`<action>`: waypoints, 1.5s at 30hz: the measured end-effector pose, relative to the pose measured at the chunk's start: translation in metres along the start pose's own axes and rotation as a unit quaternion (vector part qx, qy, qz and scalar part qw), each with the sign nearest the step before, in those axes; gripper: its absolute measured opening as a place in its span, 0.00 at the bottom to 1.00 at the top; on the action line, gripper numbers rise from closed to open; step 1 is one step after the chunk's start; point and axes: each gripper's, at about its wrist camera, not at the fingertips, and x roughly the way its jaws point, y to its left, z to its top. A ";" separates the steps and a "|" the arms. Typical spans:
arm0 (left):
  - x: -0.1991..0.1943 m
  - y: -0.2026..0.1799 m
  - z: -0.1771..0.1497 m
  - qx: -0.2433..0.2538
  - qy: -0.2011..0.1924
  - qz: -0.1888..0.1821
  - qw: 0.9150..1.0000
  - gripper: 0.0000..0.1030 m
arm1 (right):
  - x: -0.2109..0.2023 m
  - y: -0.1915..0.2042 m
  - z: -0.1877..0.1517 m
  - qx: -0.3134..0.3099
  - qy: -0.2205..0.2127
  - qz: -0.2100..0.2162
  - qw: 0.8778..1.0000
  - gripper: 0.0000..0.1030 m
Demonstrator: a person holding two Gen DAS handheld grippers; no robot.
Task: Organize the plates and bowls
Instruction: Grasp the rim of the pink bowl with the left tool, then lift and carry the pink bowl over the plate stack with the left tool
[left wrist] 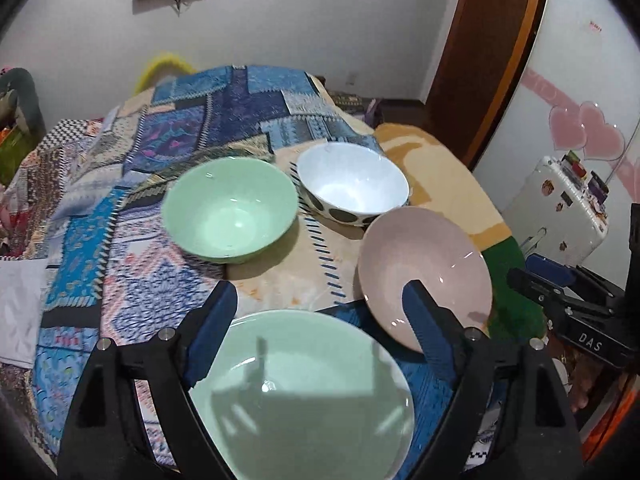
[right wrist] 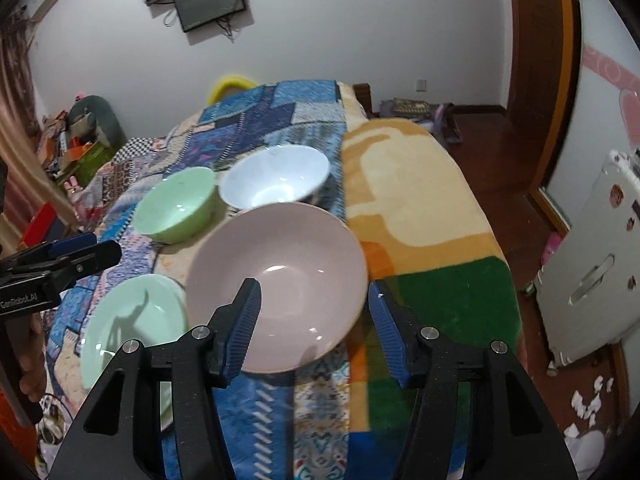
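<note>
left gripper (left wrist: 320, 304) jaws apart over glossy green plate (left wrist: 304, 392), bottom cut off | right gripper (right wrist: 314, 304) apart, I see smooth pink plate (right wrist: 280, 280) between, unpinched | bowls behind on patchwork quilt (left wrist: 120, 280)

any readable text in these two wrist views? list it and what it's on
"DAS" on the black body of the right gripper, seen at the right edge of the left wrist view.
"GenRobot.AI" on the black body of the left gripper, seen at the left edge of the right wrist view.
Stickers on the white suitcase: too small and blurred to read.
Small red mark on the white door: unreadable.
Bowls and plates: no text.
</note>
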 end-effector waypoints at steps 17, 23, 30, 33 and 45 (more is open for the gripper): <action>0.096 -0.028 -0.002 0.025 0.083 -0.024 0.996 0.46 | 0.048 -0.033 -0.013 0.058 0.042 0.039 0.997 0.30; 0.109 -0.032 -0.008 0.026 0.110 -0.043 0.993 0.20 | 0.052 -0.032 -0.019 0.061 0.050 0.059 0.995 0.17; 0.109 -0.038 -0.009 0.023 0.117 -0.042 0.992 0.15 | 0.046 -0.029 -0.017 0.062 0.049 0.051 0.996 0.17; 0.106 -0.039 -0.008 0.022 0.117 -0.042 0.992 0.15 | 0.043 -0.029 -0.015 0.063 0.050 0.048 0.996 0.17; 0.061 -0.045 -0.006 0.025 0.089 -0.054 0.994 0.15 | 0.007 -0.017 -0.002 0.056 0.017 0.044 0.997 0.17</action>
